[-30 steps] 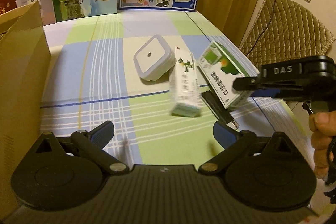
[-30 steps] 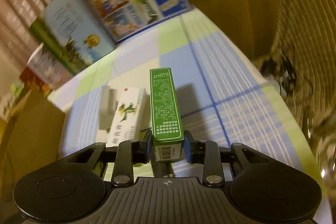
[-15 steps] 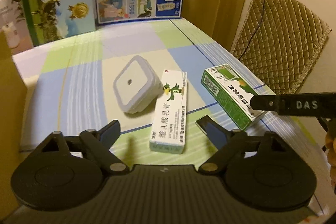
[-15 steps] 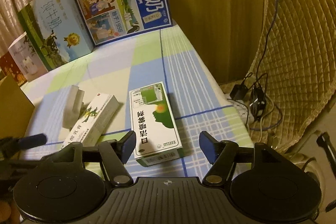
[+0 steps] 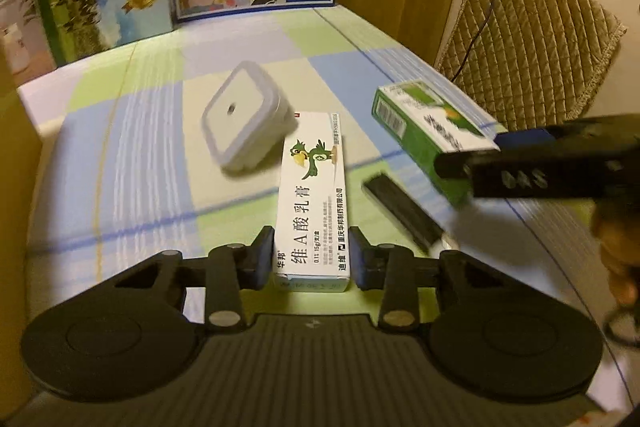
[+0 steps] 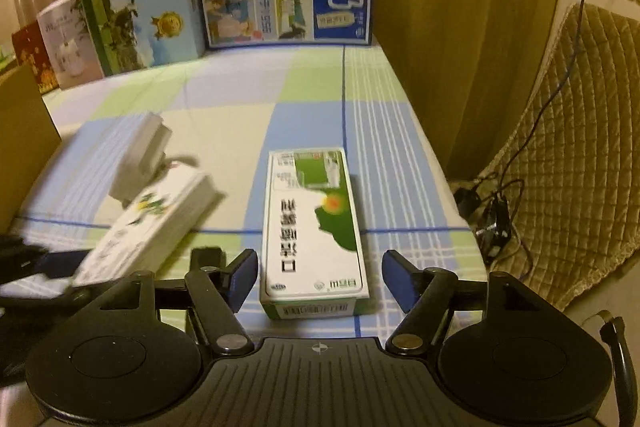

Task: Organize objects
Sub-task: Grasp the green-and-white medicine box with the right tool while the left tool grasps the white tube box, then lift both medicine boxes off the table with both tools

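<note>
Left gripper (image 5: pixel 312 259) jaws now clenched on the near end of the white ointment box (image 5: pixel 314 203), pads pressed to both long sides; half a second ago they were spread wide with that box lying untouched ahead of them. Right gripper (image 6: pixel 318 279) jaws released and wide apart, the green-and-white medicine box (image 6: pixel 314 227) lying flat between them with a gap on each side; a second ago this same box was pinched on edge in those jaws, so it has been set down and let go. From the left wrist view the ointment box runs straight out from the jaws, its far end just beside the white square container (image 5: pixel 244 123). A black flat bar (image 5: pixel 404 211) lies on the checked tablecloth (image 5: pixel 120 163) right of the left jaws, between the two boxes. Cardboard box wall (image 5: pixel 16 187) stands far left of the left jaws. Judgement: one placement finished, next pick secured; the ointment box looks ready to lift, destination unclear.
</note>
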`<state>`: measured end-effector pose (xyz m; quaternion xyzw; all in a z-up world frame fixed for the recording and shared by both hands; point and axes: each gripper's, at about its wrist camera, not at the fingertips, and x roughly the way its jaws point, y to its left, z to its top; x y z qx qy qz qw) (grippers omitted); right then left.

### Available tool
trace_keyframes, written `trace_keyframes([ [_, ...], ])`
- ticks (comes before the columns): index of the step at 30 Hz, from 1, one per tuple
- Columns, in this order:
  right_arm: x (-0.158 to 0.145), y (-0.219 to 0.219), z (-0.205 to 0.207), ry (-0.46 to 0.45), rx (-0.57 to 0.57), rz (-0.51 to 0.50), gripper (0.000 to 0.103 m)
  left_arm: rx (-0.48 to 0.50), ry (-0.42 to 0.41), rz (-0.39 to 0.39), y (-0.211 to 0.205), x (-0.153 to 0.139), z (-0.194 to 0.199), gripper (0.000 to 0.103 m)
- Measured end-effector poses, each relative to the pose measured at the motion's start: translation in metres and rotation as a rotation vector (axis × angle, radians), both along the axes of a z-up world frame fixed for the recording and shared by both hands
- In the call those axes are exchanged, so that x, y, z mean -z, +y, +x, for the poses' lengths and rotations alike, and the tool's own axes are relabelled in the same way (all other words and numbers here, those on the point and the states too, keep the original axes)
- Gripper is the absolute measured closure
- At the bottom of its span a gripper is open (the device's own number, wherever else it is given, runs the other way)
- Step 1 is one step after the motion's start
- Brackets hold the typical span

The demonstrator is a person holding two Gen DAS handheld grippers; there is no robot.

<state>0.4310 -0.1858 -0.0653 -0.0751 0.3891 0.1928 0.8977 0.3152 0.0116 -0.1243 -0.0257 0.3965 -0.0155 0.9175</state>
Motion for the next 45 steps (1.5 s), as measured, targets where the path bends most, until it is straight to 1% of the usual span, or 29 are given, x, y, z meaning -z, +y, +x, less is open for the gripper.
trace_keyframes([
  [1, 0.001, 0.0, -0.001, 0.01, -0.004, -0.009, 0.049, -0.007, 0.003, -0.001, -0.001, -0.001, -0.007, 0.07],
  [3, -0.002, 0.001, -0.006, 0.028, 0.009, -0.045, 0.05, -0.02, 0.01, -0.002, -0.001, -0.002, -0.023, 0.07],
  [6, -0.007, -0.003, -0.017, 0.096, 0.045, -0.015, 0.05, -0.028, 0.023, 0.002, -0.001, -0.004, -0.042, 0.07],
  [8, -0.012, 0.0, -0.029, 0.11, 0.033, -0.027, 0.05, -0.035, 0.032, -0.003, 0.0, -0.005, -0.056, 0.07],
  [12, -0.015, 0.005, -0.067, 0.127, 0.052, -0.056, 0.05, -0.057, 0.046, -0.007, 0.002, -0.008, -0.089, 0.07],
  [15, -0.009, 0.011, -0.108, 0.146, 0.064, -0.053, 0.051, -0.064, 0.054, -0.01, 0.003, -0.01, -0.117, 0.07],
  [17, -0.007, 0.016, -0.135, 0.148, 0.047, -0.052, 0.051, -0.074, 0.06, -0.017, 0.004, -0.011, -0.134, 0.07],
  [21, -0.009, 0.021, -0.182, 0.174, -0.007, -0.005, 0.051, -0.091, 0.071, -0.02, 0.011, -0.014, -0.167, 0.07],
  [24, -0.012, 0.026, -0.199, 0.172, -0.067, 0.016, 0.049, -0.088, 0.083, -0.023, 0.015, -0.014, -0.182, 0.069],
  [26, -0.013, 0.03, -0.207, 0.129, -0.079, -0.002, 0.044, -0.097, 0.084, -0.015, 0.018, -0.014, -0.186, 0.065],
  [27, -0.015, 0.03, -0.207, 0.107, -0.075, -0.005, 0.043, -0.104, 0.082, -0.013, 0.02, -0.014, -0.187, 0.065],
  [31, -0.018, 0.028, -0.2, 0.085, -0.051, 0.007, 0.039, -0.106, 0.063, -0.008, 0.024, -0.018, -0.183, 0.065],
  [37, -0.017, 0.022, -0.188, 0.085, -0.042, 0.016, 0.038, -0.056, 0.052, 0.026, 0.02, -0.016, -0.16, 0.065],
  [41, -0.014, 0.027, -0.179, 0.075, -0.081, 0.001, 0.038, -0.024, 0.054, 0.042, 0.017, -0.013, -0.145, 0.065],
  [45, -0.01, 0.035, -0.171, 0.066, -0.127, -0.026, 0.038, -0.014, 0.063, 0.044, 0.017, -0.01, -0.136, 0.065],
])
